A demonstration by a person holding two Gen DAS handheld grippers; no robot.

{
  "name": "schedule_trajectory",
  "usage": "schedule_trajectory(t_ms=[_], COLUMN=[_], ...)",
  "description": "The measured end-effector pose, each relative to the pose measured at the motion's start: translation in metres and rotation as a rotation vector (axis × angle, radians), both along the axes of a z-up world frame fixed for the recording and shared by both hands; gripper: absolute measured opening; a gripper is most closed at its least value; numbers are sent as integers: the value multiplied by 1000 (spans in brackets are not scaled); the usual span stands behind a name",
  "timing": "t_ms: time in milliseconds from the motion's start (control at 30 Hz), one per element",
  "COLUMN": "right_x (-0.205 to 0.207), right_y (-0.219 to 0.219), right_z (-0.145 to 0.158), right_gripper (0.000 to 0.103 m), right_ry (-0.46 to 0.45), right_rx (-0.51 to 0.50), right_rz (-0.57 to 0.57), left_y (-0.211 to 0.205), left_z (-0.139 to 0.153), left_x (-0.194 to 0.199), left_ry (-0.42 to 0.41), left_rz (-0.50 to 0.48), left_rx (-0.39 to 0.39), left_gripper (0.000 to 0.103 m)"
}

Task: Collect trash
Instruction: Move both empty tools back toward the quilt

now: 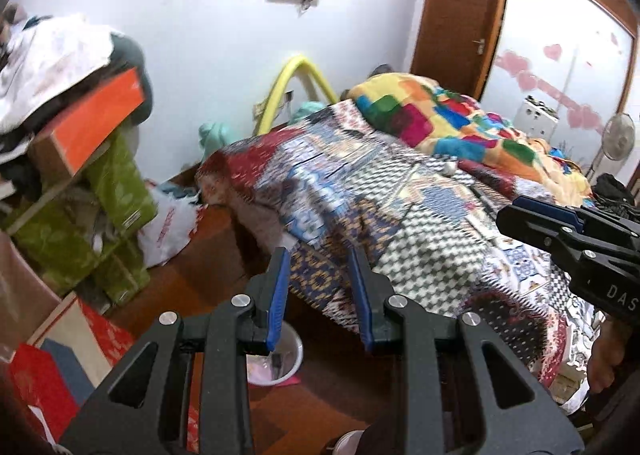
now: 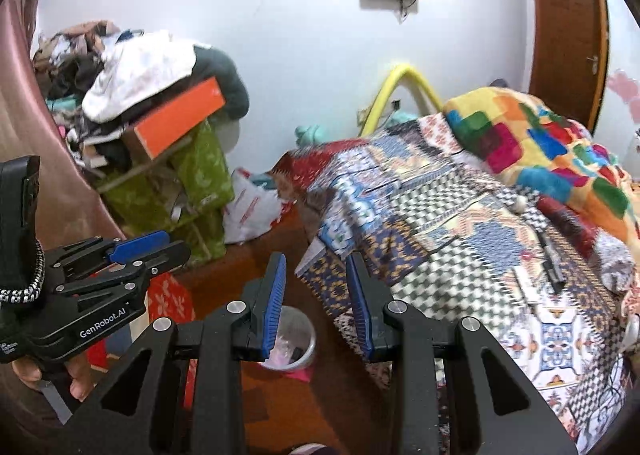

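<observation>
Cluttered bedroom: bin (image 2: 289,339) on floor by bed corner (image 2: 320,251); light scraps inside. My left tongs (image 1: 318,297) and right tongs (image 2: 316,301) gape, empty.

Left gripper (image 1: 318,295): raised above the bed (image 1: 400,215), angled down toward its near corner; blue-padded jaws a narrow gap apart, nothing between them.
Left gripper, side view (image 2: 168,243): seen from the right wrist camera, left of the bed, fingers pointing toward it, black body marked with white lettering.
Left hand (image 2: 60,375): fingers wrapped under the gripper's handle, thumb and fingertips showing below the body.
Right gripper (image 2: 316,295): held over the bed's near corner, tilted downward; blue pads slightly parted and empty.
Right gripper, side view (image 1: 516,215): over the bed's right side, fingers pointing left.
Right hand (image 1: 604,359): partly visible beneath the gripper body, at the bed's edge.
</observation>
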State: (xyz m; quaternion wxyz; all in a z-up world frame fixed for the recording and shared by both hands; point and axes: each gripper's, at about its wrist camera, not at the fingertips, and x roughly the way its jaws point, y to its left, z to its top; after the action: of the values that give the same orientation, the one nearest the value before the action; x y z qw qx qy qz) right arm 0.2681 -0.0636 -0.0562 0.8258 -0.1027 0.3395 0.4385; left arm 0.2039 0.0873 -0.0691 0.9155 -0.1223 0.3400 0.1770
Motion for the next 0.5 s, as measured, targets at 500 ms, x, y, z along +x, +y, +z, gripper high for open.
schedule_trajectory(t_ms=[500], right_x=[74], right_y=[-124], right_z=[-5], right_gripper=[37], right_ry=[-58], right_rx=[-15], right_rz=[-252], left_y=[-101], left_z=[-11], left_x=[135], left_ry=[37], left_rz=[-200], left_rx=[-1], left_gripper=[36])
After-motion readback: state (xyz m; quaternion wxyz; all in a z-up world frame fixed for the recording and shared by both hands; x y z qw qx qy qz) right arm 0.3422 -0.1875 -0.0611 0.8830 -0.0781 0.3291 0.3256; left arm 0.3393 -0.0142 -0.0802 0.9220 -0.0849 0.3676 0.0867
